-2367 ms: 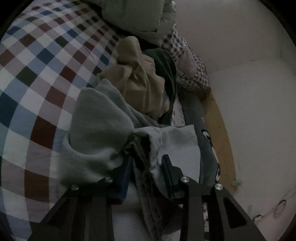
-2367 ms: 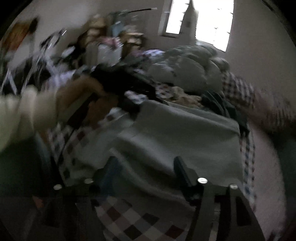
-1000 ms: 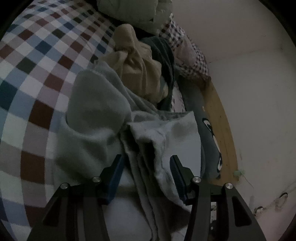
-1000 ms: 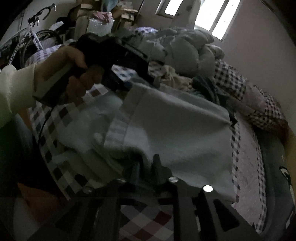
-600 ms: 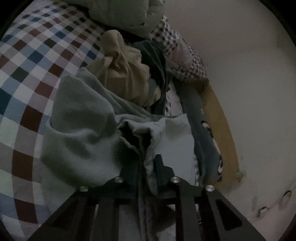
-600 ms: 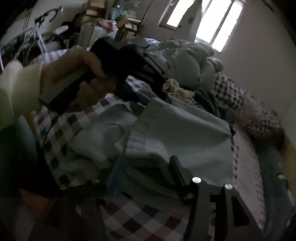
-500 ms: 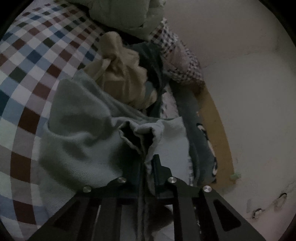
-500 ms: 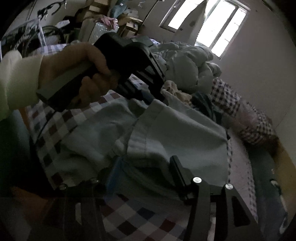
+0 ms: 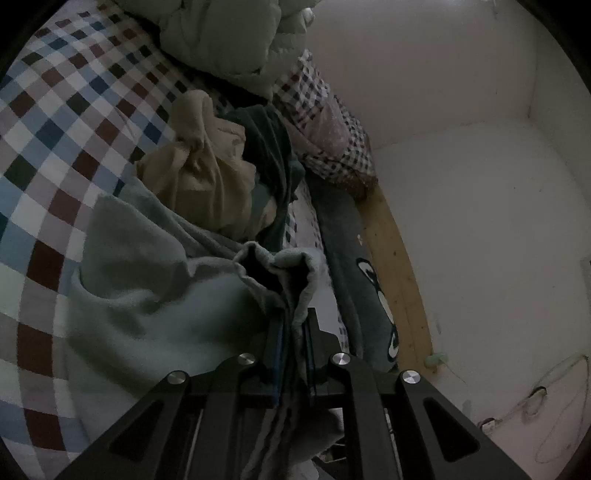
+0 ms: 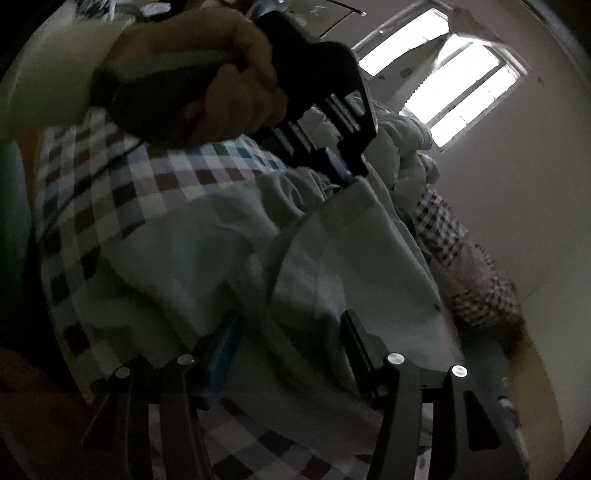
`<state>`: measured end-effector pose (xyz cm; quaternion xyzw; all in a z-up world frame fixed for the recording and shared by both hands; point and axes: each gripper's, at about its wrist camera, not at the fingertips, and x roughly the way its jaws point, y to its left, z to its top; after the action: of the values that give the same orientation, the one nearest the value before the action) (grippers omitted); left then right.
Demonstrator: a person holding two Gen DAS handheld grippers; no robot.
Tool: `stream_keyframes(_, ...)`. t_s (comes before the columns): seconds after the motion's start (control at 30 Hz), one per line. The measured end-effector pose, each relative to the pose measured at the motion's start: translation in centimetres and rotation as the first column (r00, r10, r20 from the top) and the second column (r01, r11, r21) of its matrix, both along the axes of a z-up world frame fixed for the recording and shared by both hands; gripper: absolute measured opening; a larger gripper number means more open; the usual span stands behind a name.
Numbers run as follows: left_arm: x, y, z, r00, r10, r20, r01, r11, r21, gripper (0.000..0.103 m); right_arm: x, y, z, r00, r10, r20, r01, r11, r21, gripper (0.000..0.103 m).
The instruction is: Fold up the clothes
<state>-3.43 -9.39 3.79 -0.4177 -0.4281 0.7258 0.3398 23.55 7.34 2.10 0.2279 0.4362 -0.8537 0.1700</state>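
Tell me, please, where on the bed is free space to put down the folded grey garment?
Bare checked sheet lies left of the grey garment and beige clothes. Crowded: the far end under the duvet, and the wall side.

Grey garment [image 9: 155, 295] hem hidden inside left claw [image 9: 293, 332]; lower folds cut off by frame edge

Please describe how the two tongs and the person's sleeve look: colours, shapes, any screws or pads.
Both tongs are black. The left tongs have two flat angled arms with silver round screws and blue pads on the inner faces. The right tongs show the same black arms, silver screws and a blue pad. The hand grips a dark handle; its sleeve is pale, whitish.
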Motion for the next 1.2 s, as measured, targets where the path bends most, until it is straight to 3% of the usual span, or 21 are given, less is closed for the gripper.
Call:
stream_keyframes(0.2, -0.1, -0.1, -0.1, 1.000, -0.006, 0.011, 0.006, 1.000, 0.006, 0.009, -1.3, 1.2, -0.5, 0.998, -0.060, -0.012, 0.060, 0.998, 0.010, 0.059)
stream_keyframes(0.37, 0.0, -0.4, -0.4, 1.000, 0.011, 0.019, -0.011, 1.000, -0.011, 0.009, -2.1, 0.4, -0.8, 0.998, -0.032, -0.059, 0.034, 0.999, 0.036, 0.058)
stream_keyframes(0.4, 0.2, -0.6, -0.4, 1.000, 0.016, 0.020, -0.015, 1.000, -0.017, 0.009, -2.3, 0.1, -1.1, 0.998, -0.019, -0.062, 0.022, 0.999, 0.047, 0.051)
stream_keyframes(0.5, 0.5, -0.8, 0.2, 1.000, 0.028, -0.008, -0.028, 1.000, -0.012, 0.009, -2.3, 0.3, -0.3, 0.997, -0.028, -0.067, 0.027, 1.000, -0.003, 0.015)
stream_keyframes(0.53, 0.8, -0.9, 0.9, 0.999, 0.034, -0.037, -0.034, 0.999, -0.013, 0.009, -2.0, 0.5, 0.6, 0.996, -0.034, -0.084, 0.032, 0.999, -0.032, 0.014)
stream_keyframes(0.63, 1.3, -1.5, 1.6, 0.996, 0.058, -0.075, -0.059, 0.998, -0.008, 0.009, -1.2, 1.1, 3.3, 0.990, -0.050, -0.134, 0.035, 0.993, -0.110, 0.012)
stream_keyframes(0.7, 1.5, -1.7, 1.4, 0.995, 0.070, -0.073, -0.072, 0.997, -0.031, 0.009, -1.3, 0.9, 3.9, 0.991, -0.044, -0.123, 0.027, 0.990, -0.139, 0.012)
stream_keyframes(0.83, 1.0, -1.5, -2.2, 0.993, 0.092, 0.073, -0.076, 0.978, -0.193, 0.009, -1.8, 0.1, 2.5, 0.998, -0.021, -0.064, 0.012, 0.991, -0.133, 0.012)
stream_keyframes(0.9, 0.9, -1.3, -3.5, 0.990, 0.095, 0.108, -0.066, 0.967, -0.246, 0.009, -2.1, 0.0, 1.6, 1.000, -0.017, -0.023, 0.014, 0.992, -0.124, 0.012)
stream_keyframes(1.03, 1.6, -1.5, -1.8, 0.993, 0.119, 0.009, -0.110, 0.944, -0.310, 0.009, -2.7, -0.1, -0.3, 0.998, -0.011, 0.061, 0.018, 0.994, -0.108, 0.017)
stream_keyframes(1.2, 2.6, -3.3, -0.3, 0.974, 0.207, -0.087, -0.225, 0.900, -0.374, 0.009, -2.7, 0.9, 1.7, 0.992, 0.011, 0.123, 0.019, 0.970, -0.242, 0.032)
